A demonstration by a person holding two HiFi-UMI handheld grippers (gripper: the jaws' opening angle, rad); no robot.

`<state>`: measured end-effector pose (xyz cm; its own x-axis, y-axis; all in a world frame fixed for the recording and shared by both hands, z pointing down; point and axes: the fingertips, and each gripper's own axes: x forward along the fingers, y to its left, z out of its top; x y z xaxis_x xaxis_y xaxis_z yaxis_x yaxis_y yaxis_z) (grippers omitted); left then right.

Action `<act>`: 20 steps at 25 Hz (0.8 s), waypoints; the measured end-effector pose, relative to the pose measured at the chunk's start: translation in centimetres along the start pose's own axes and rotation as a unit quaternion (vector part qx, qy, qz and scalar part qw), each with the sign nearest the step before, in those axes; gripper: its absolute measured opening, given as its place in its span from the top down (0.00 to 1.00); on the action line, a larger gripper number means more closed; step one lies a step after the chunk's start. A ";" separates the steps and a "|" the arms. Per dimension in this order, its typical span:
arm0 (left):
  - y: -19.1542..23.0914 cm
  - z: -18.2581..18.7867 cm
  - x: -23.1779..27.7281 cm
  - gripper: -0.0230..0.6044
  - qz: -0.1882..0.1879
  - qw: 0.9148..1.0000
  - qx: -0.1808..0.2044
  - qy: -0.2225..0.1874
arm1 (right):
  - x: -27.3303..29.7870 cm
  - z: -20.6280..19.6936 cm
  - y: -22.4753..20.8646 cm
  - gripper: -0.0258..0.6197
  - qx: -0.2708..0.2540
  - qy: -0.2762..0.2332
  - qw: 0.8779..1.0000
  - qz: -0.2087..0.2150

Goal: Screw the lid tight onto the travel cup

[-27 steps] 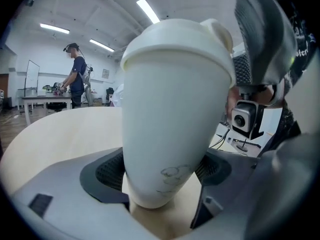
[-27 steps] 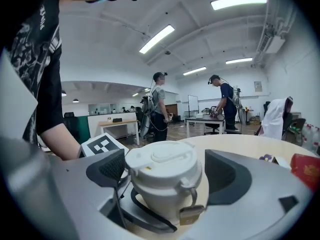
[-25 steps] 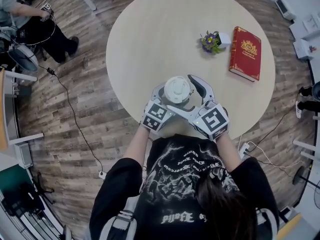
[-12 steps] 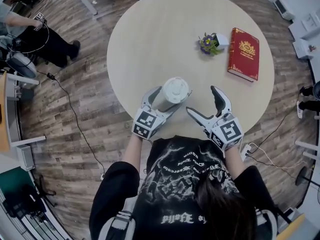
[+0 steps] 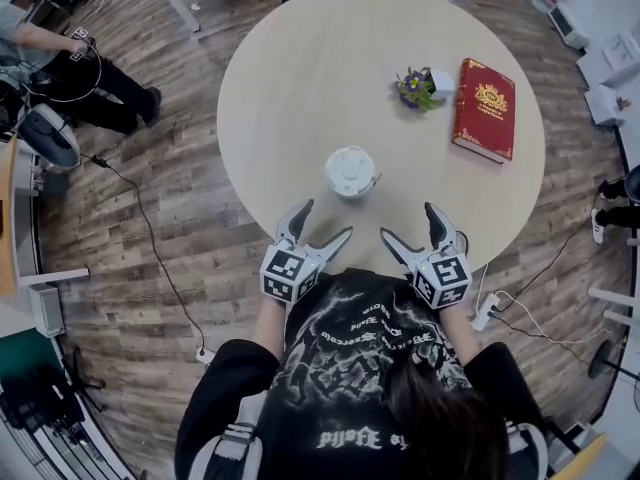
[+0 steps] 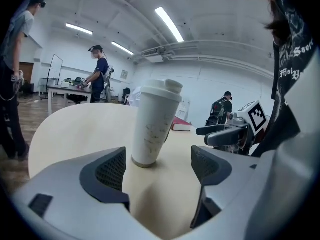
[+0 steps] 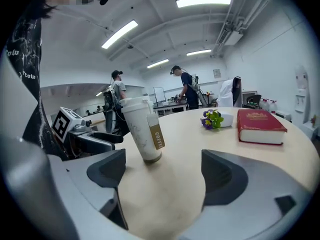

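White and faintly speckled, the travel cup (image 5: 351, 172) stood upright on the round pale wooden table (image 5: 300, 78), toward the edge nearest me, with its white lid (image 6: 161, 90) seated on top. Nothing touched the cup. My left gripper (image 5: 326, 219) hung near it on my side, jaws spread wide with only bare tabletop between them. The cup stood beyond the jaw tips, nearer the left jaw in that gripper's view. My right gripper (image 5: 408, 221) was level with the left one and apart from it. Its jaws were likewise wide apart and empty, the cup off beyond its left jaw. A brown label (image 7: 156, 133) reading COFFEE ran down the side of the cup that faced this gripper. Farther across the table a red book (image 5: 484, 108) with gold decoration lay closed and flat. Just beside it was a small bunch of purple flowers (image 5: 415, 86) against a small white pot (image 5: 443, 76).
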<state>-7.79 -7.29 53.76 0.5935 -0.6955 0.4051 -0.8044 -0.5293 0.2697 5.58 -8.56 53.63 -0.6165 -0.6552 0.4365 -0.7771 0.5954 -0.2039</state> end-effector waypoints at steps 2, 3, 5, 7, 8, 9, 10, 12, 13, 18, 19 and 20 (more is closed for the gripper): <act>-0.5 -0.3 -0.3 0.31 0.000 1.000 -0.005 -0.001 | -0.2 -0.2 0.0 0.22 0.002 0.000 1.000 -0.003; -0.7 -0.4 -0.4 0.31 -0.001 1.000 -0.005 -0.003 | -0.3 -0.1 0.1 0.22 0.000 -0.002 1.000 -0.003; -0.8 -0.3 -0.5 0.31 -0.002 1.000 -0.003 -0.012 | -0.4 0.1 0.3 0.22 -0.005 -0.004 1.000 -0.003; -1.0 0.1 -0.8 0.31 -0.003 1.000 -0.002 -0.022 | -0.6 0.1 0.7 0.22 -0.010 -0.008 1.000 0.000; -1.1 0.4 -0.9 0.31 -0.001 1.000 -0.003 -0.025 | -0.8 0.2 1.0 0.23 -0.012 -0.011 1.000 0.001; -1.1 0.6 -1.1 0.31 0.004 1.000 -0.002 -0.029 | -0.9 0.2 1.2 0.27 -0.015 -0.013 1.000 0.002; -1.0 0.9 -1.3 0.31 0.013 0.999 0.003 -0.033 | -1.1 0.3 1.3 0.34 -0.018 -0.015 1.000 0.000; -0.9 0.9 -1.5 0.31 0.031 0.998 0.029 -0.038 | -1.3 0.4 1.5 0.56 -0.021 -0.017 1.000 -0.004; -1.0 0.8 -1.5 0.32 0.033 0.998 0.042 -0.039 | -1.3 0.4 1.6 0.66 -0.019 -0.018 1.000 -0.003; -1.8 1.1 -2.2 0.62 0.029 0.998 0.010 -0.058 | -1.5 0.3 2.5 0.80 -0.025 -0.017 1.000 0.006; -2.0 1.0 -2.2 0.66 0.027 0.998 0.009 -0.056 | -1.5 0.4 2.5 0.85 -0.024 -0.018 1.000 0.005; -2.3 0.9 -2.1 0.68 0.025 0.998 0.014 -0.052 | -1.6 0.3 2.5 0.87 -0.022 -0.019 1.000 0.002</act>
<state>-7.21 -5.07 51.46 0.5541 -0.7672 0.3232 -0.8324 -0.5061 0.2257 4.58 -6.23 52.15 -0.6251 -0.6689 0.4022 -0.7684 0.6178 -0.1669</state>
